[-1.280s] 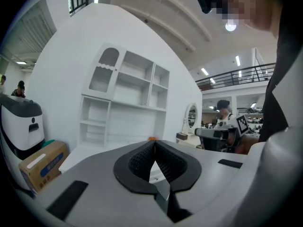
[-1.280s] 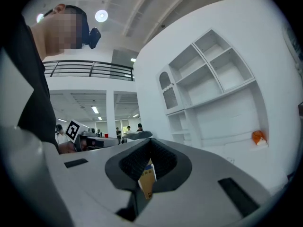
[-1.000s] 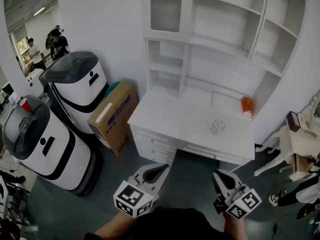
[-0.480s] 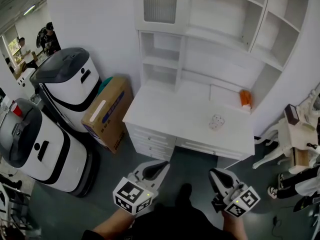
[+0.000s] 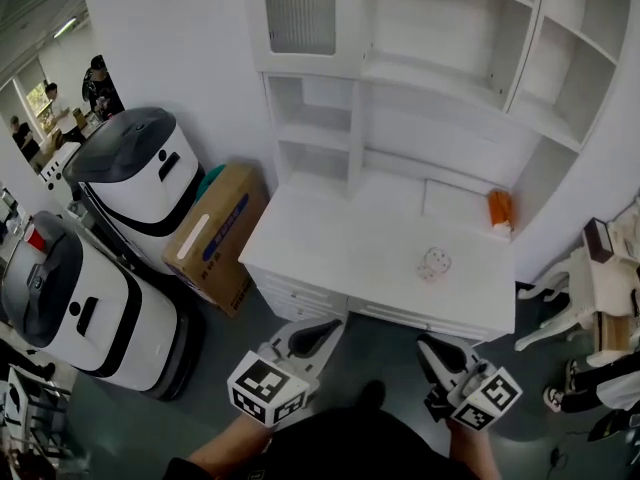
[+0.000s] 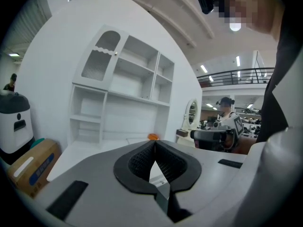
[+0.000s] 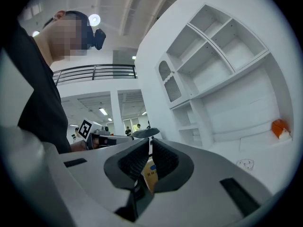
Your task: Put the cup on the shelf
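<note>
White shelf (image 5: 440, 78), spotted pale cup (image 5: 433, 264)

The desk (image 5: 330, 248) stands before me at twelve o'clock, with the shelf unit (image 5: 440, 78) rising from its back edge. The cup (image 5: 433, 263) sits on the desk at one o'clock, and a small object (image 5: 499, 210) lies behind it by the shelf unit's right side. At ten o'clock a cardboard box (image 5: 215, 233) stands just beside the desk's left end. Left of the box are a rear machine (image 5: 140, 173) and, at nine, a front machine (image 5: 75, 303). My left claw (image 5: 325, 330) and right claw (image 5: 432, 348) hang short of the desk's front edge.
</note>
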Action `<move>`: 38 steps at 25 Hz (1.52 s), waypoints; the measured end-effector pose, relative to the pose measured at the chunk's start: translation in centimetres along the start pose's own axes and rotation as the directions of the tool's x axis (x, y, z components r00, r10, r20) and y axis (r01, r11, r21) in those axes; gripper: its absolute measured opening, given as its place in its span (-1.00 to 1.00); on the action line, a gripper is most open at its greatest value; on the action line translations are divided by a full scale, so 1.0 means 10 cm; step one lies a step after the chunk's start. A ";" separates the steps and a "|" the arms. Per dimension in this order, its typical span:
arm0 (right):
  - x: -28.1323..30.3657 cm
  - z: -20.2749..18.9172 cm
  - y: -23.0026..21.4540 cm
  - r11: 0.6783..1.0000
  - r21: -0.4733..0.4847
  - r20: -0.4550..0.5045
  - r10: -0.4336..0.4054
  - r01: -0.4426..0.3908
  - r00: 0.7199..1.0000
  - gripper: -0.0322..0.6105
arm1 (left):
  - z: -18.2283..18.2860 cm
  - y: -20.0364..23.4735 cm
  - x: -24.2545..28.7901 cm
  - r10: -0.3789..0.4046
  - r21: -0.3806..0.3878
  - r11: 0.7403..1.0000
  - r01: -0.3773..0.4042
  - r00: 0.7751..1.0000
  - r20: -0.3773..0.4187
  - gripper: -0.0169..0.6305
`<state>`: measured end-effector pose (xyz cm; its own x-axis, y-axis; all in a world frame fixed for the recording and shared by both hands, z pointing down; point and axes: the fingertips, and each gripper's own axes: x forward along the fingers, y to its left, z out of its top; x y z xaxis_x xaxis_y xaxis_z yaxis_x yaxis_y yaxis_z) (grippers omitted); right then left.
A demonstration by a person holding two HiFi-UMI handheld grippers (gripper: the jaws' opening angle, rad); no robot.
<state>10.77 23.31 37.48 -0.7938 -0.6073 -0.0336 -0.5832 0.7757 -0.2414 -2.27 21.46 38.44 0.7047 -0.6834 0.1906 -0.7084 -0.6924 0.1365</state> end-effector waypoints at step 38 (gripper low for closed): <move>0.85 0.22 -2.58 0.990 0.134 -0.054 -0.043 0.050 0.998 -0.84 | 0.26 1.18 2.64 -0.090 -0.102 0.991 0.081 0.993 -0.081 -0.91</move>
<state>19.42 -2.25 41.30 -0.7762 -0.6298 0.0292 -0.5935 0.7144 -0.3707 8.11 -5.36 42.61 0.7598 -0.5976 0.2560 -0.6492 -0.7183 0.2503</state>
